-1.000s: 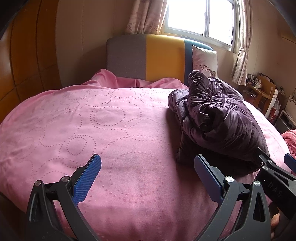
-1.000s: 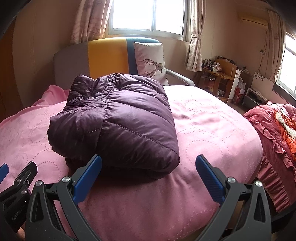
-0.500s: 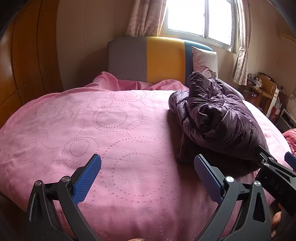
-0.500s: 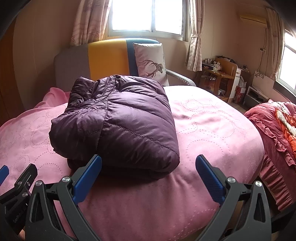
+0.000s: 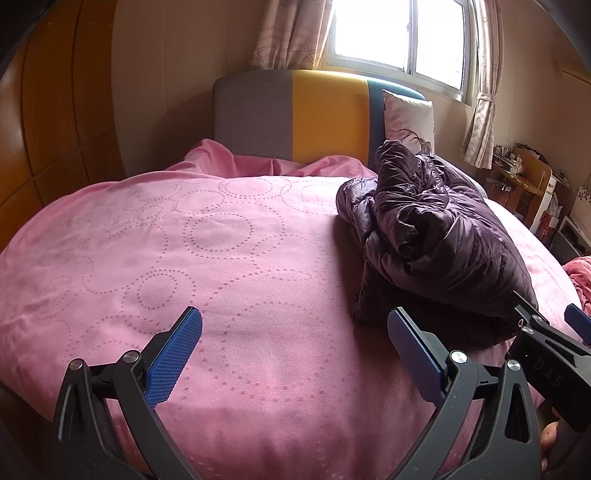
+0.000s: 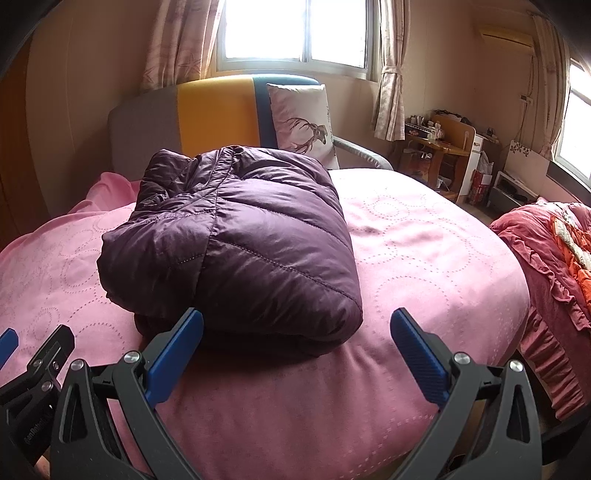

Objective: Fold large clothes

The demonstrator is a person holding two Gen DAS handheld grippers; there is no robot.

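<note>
A folded dark purple puffer jacket [image 6: 236, 240] lies on the pink bedspread [image 5: 184, 251], toward the foot edge of the bed and nearer its right side. Its underside is hidden, and the lower layers show only as a dark strip along the near edge. From the left wrist view the jacket [image 5: 436, 236] shows its bunched, creased side; how many folds it holds is hard to make out. The left hand-held gripper [image 5: 295, 332] hangs over bare bedspread near the foot edge, jaws spread wide, nothing between them. The right hand-held gripper [image 6: 295, 332] sits just in front of the jacket's near edge, jaws equally wide apart and empty; its left blue finger pad [image 6: 177, 343] overlaps the jacket's lower edge in the view, and contact cannot be judged. Each gripper's body is cut off by the bottom of its own frame. A sliver of the person's hand [image 5: 550, 443] shows at the lower right of the left view. At the head of the bed stand a grey, yellow and blue headboard [image 6: 207, 114] and a pillow with a deer print [image 6: 303, 122], partly blocked by the jacket in the left view. Past the right edge of the bed: a cluttered wooden desk [image 6: 439, 147], its items too small to identify, and a red ruffled quilt [image 6: 546, 251], cut off by the frame. The window [image 6: 295, 33] is blown out white.
</note>
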